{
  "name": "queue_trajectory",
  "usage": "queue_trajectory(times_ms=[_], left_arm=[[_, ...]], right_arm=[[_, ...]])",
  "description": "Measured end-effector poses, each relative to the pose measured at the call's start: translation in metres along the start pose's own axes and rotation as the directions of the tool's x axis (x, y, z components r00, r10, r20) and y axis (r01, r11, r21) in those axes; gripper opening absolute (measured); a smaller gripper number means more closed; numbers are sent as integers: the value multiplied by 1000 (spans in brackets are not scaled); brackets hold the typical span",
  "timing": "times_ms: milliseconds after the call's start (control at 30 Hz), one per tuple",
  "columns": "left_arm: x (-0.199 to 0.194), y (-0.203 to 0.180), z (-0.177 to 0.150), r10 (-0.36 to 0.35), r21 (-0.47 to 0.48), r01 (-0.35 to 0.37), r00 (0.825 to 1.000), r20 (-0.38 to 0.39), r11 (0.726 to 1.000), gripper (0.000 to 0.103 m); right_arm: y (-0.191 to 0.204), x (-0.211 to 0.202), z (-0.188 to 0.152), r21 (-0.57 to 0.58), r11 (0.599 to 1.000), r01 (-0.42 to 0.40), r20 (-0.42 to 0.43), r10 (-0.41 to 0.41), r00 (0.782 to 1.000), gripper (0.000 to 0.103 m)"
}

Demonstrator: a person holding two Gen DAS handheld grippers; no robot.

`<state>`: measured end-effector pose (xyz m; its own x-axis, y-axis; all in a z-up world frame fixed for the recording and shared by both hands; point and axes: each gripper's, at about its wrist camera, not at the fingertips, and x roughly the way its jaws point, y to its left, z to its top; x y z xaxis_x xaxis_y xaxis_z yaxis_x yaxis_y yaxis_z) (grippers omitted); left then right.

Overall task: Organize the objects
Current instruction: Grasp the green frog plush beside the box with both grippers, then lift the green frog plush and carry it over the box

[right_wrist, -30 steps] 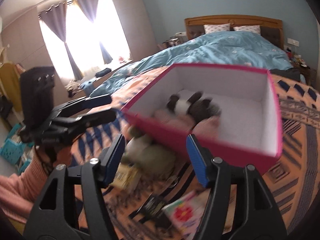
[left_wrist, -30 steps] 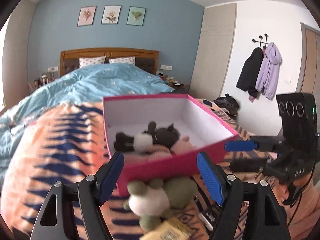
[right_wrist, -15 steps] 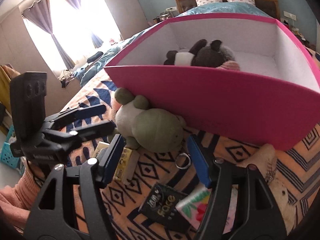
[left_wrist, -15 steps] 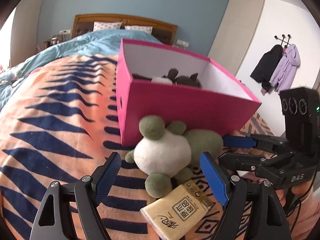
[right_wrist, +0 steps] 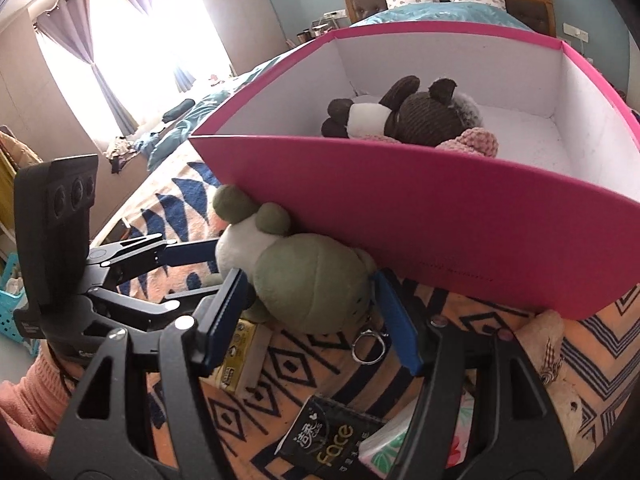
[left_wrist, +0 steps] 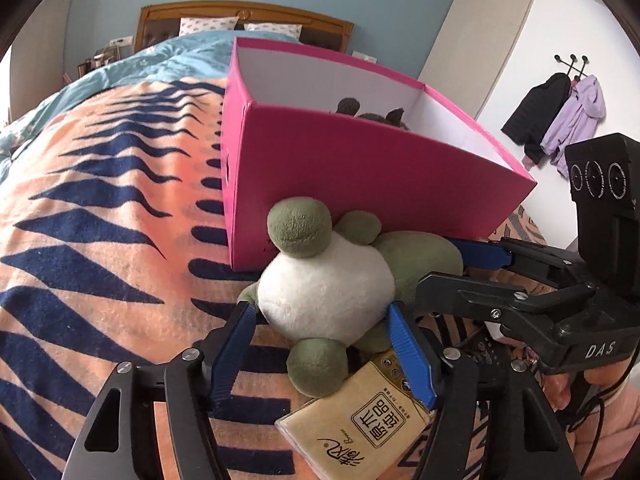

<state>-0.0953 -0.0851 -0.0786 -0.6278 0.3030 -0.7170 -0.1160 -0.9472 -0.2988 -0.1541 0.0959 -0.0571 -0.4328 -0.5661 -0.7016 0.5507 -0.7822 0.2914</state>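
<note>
The bed [left_wrist: 100, 208] carries everything here, under an orange blanket with navy marks. On it stands the box [left_wrist: 360, 176], pink outside and white within, open at the top, with a dark bear [right_wrist: 416, 116] and a pink knitted toy [right_wrist: 472, 144] already lying inside.

Against the box's near wall lies the frog [left_wrist: 328, 280], a green and white plush, touching the wall with its head. Both grippers have their fingers spread around it. The left gripper [left_wrist: 324, 344] straddles the white belly, its blue pads just beside the plush on either side, not visibly pressing. The right gripper [right_wrist: 312, 312] brackets the green back the same way, from the other side.

Smaller things crowd the blanket nearby: a tissue pack [left_wrist: 360, 428] partly under the frog's foot, a black packet [right_wrist: 332, 436], a metal ring [right_wrist: 368, 344] just beside the right gripper's fingers, which looks attached to the frog.

The likely next step is to close on the frog and lift it into the box. Two grippers on one soft toy may pull against each other, or squeeze only fur and let it slip. The tissue pack could be dragged along. Lifting too low, the frog may catch the box wall and shove or tip the box.
</note>
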Motion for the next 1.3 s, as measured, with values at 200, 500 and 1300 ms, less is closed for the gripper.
queue_trajectory(times_ms=[200,500,1300], left_arm=[[-1,-2,-2,-9,15,9,1000,-4,1000,62],[-14,-14,-3,-19,41,19,1000,21,999,61],[-100,-82,54,-51,233,-11,965,256,972,61]], right_arm=[[5,9,-1,-20,1000,24,-24,-24,999,62],[6,-3,-4,-30,1000,8,-5,-8,1000,60],[39,-130,34,-229,970,79,254,-19,967,60]])
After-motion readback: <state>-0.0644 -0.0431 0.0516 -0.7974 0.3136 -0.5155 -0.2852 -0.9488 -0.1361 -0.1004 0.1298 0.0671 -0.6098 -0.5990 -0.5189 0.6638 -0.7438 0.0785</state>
